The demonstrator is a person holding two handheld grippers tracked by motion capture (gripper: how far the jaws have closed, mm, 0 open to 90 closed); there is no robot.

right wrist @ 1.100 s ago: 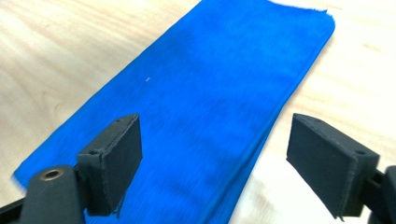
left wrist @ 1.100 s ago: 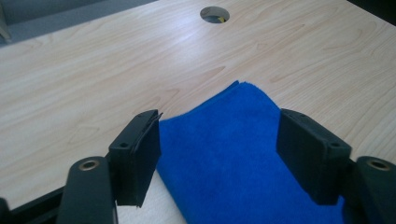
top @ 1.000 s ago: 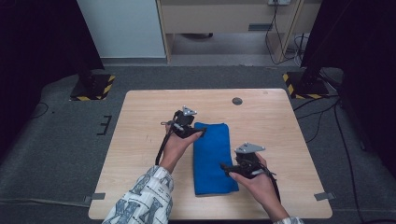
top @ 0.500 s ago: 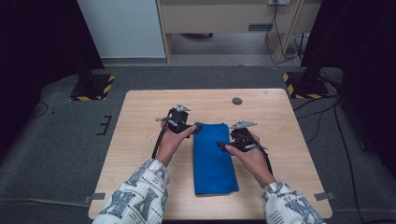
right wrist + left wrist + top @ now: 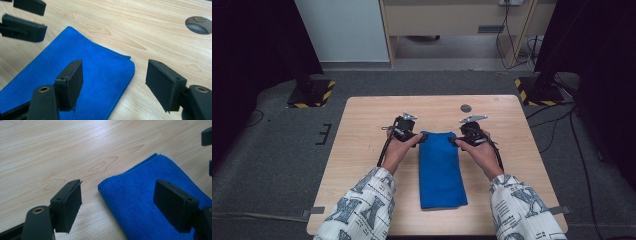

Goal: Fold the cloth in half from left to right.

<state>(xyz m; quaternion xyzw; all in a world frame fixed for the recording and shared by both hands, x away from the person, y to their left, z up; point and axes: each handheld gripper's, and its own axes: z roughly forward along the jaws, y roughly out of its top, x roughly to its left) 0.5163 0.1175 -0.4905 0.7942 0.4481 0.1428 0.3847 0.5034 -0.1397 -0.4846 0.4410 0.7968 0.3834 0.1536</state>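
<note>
A blue cloth (image 5: 439, 167) lies folded into a long strip on the middle of the wooden table (image 5: 362, 150). My left gripper (image 5: 419, 137) hovers at its far left corner, jaws open. In the left gripper view that gripper (image 5: 118, 186) straddles the cloth (image 5: 140, 202) corner without touching it, and its jaws have just narrowed slightly. My right gripper (image 5: 454, 141) is at the far right corner. Its jaws (image 5: 115, 63) have just been closing and stand open around the cloth (image 5: 95, 57) corner, pads clear of it. The left gripper's fingers (image 5: 25, 27) show at the upper left there.
A round hole (image 5: 466, 107) in the tabletop lies just beyond the right gripper and appears as the hole (image 5: 198, 25) in the right gripper view. Bare wood surrounds the cloth on all sides. Dark stands with striped bases flank the table's far corners.
My right hand has moved from the cloth's near right side up to its far right corner. The left hand has shifted a little toward the far left corner.
</note>
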